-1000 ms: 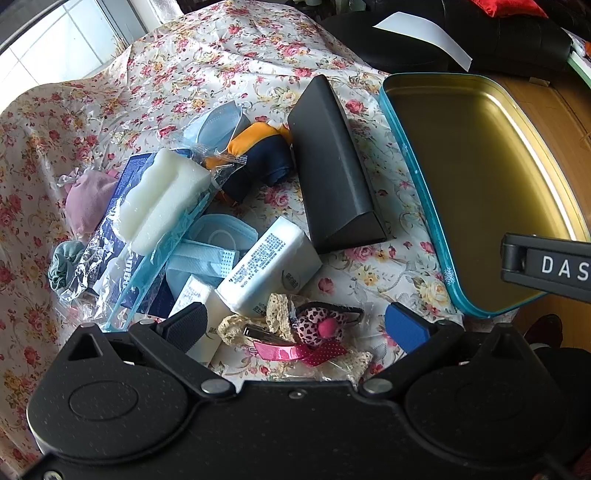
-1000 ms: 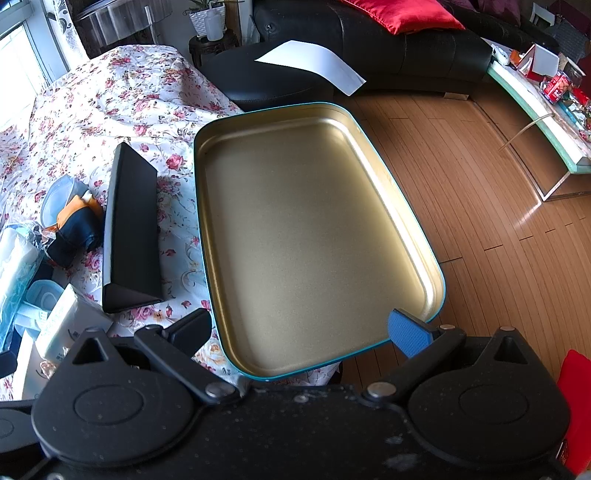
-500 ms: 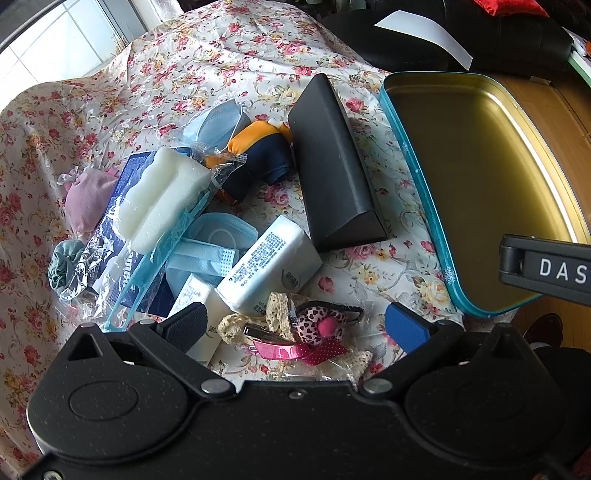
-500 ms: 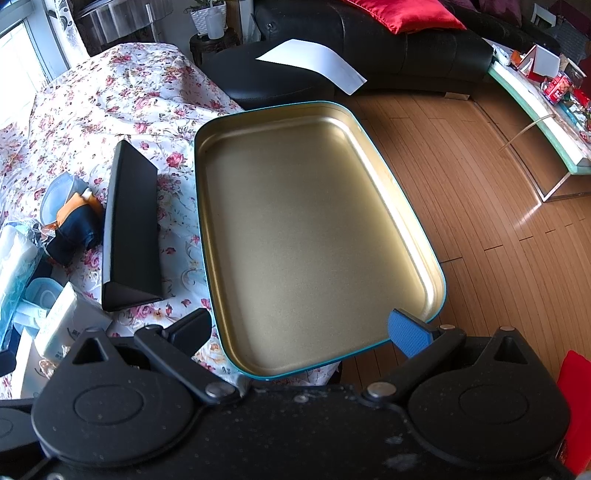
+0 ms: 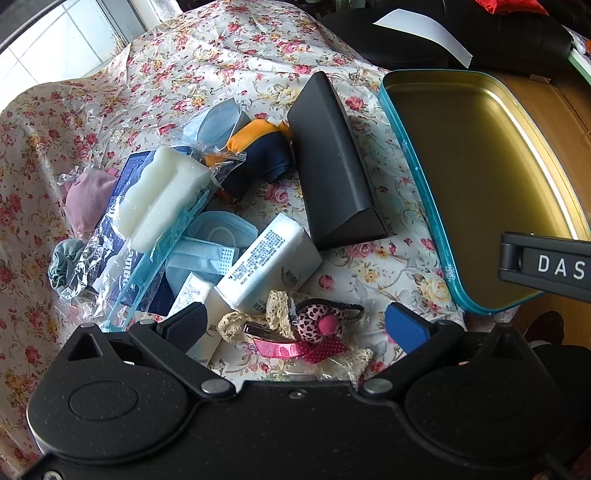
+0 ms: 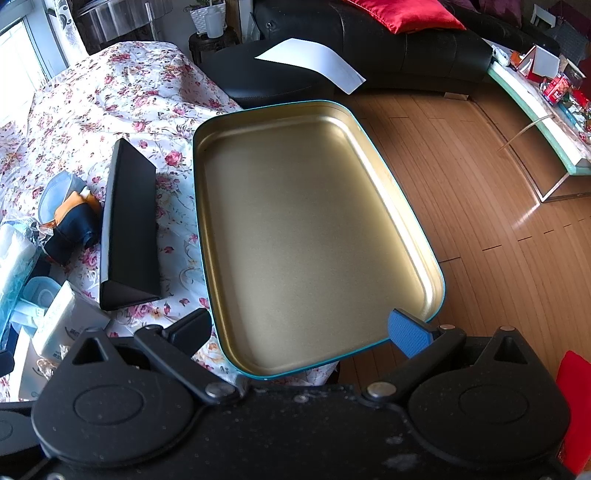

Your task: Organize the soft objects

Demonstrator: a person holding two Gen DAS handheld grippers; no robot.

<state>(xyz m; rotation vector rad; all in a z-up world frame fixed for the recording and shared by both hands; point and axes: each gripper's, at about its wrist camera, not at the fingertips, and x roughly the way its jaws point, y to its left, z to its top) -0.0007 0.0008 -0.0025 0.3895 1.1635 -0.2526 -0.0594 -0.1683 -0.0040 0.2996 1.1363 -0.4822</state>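
1. The left tool (image 5: 295, 325) hangs low with its jaws spread wide and nothing between them. Just under it lies a bag of hair clips (image 5: 295, 332), probably the nearest thing to pick.
2. The right tool (image 6: 301, 330) is also released and empty. It hovers over the near end of the tin (image 6: 314, 236), likely waiting there.
3. The tin holds nothing, so no sorting is done yet. It sits at the desk edge, its near corner jutting over the floor (image 6: 480, 206); a hard push could tip it.
4. The soft things are heaped left of the tin: tissue pack (image 5: 269, 262), face masks (image 5: 210, 243), bagged sponge (image 5: 162, 195), an orange-and-navy pouch (image 5: 258, 151), a pink pouch (image 5: 90, 199) and a scrunchie (image 5: 64, 262).
5. A black case (image 5: 332, 162) lies between heap and tin, apart from the tin wall. It looks stiff, so it probably stays out.
6. A glossy, wrinkled floral cloth (image 5: 221, 55) covers the desk and could slide under a pull. Beyond are a black sofa (image 6: 406, 55) with a red cushion (image 6: 399, 14), a sheet of paper (image 6: 314, 62) and a glass table (image 6: 535, 103).
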